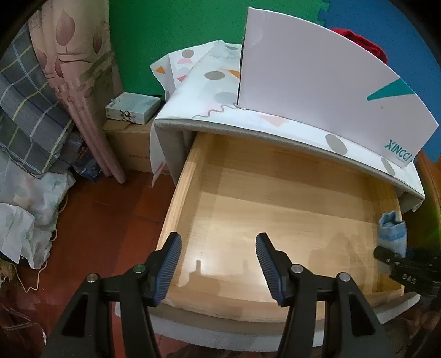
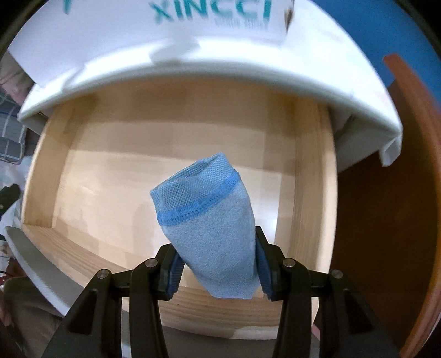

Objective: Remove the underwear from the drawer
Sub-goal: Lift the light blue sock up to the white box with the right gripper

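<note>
**Open drawer, one folded garment held above it**

One drawer, pulled out, pale wood, its floor bare. One piece of underwear — light blue, folded, with a darker blue stitched band across it. Two grippers.

Right gripper: closed on the lower part of the underwear, a blue pad pressing each side; the garment stands up between the fingers over the near right part of the drawer, clear of its floor.

Left gripper: fingers spread wide, nothing between them, held over the drawer's near left corner.

Left wrist view only: the cabinet top under a patterned cloth with grey circles and orange triangles; a white board marked "XINCCI" standing on it; a red cloth behind the board; two stacked boxes on the left; a curtain and a plaid fabric further left; red-brown floor; green wall and blue foam wall. The underwear appears here only as a blue scrap at the right edge, with the right gripper's tip beside it.

Right wrist view only: the garment's mesh weave and band — and a brown wooden panel right of the drawer. This view is slightly blurred.
</note>
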`<state>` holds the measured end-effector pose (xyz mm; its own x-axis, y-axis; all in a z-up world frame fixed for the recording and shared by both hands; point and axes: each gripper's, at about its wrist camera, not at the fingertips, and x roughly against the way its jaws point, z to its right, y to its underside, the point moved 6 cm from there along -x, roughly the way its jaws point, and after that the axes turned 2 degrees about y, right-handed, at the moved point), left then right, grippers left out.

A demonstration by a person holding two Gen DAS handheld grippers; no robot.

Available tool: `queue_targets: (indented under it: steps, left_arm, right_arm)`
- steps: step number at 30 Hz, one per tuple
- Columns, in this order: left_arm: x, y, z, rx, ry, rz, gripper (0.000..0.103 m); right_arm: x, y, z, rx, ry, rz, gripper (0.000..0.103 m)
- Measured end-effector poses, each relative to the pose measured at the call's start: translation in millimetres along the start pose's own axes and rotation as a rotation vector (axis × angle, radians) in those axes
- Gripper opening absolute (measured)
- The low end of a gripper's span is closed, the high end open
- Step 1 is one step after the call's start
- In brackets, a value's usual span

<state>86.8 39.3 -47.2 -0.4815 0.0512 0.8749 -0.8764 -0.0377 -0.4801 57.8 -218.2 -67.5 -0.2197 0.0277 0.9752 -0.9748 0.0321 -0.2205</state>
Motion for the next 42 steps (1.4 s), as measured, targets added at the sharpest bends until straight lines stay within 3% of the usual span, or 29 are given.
queue_targets:
  steps: [19, 28, 33, 42]
  left_arm:
    - [2, 0, -2, -0.007, -0.024, 0.014, 0.058]
    - [6, 1, 1, -0.027, -0.038, 0.034, 0.058]
    - [8, 0, 2, -0.038, -0.043, 0.045, 0.058]
    - [9, 0, 2, -0.042, -0.042, 0.052, 0.058]
  right_arm:
    - [105, -28, -4, 0.038, -0.078, 0.138, 0.042]
    - [184, -97, 2, 0.025, -0.069, 0.292, 0.043]
    - [208, -143, -1, 0.000, -0.073, 0.351, 0.043]
    - [176, -206, -16, -0.032, -0.060, 0.311, 0.043]
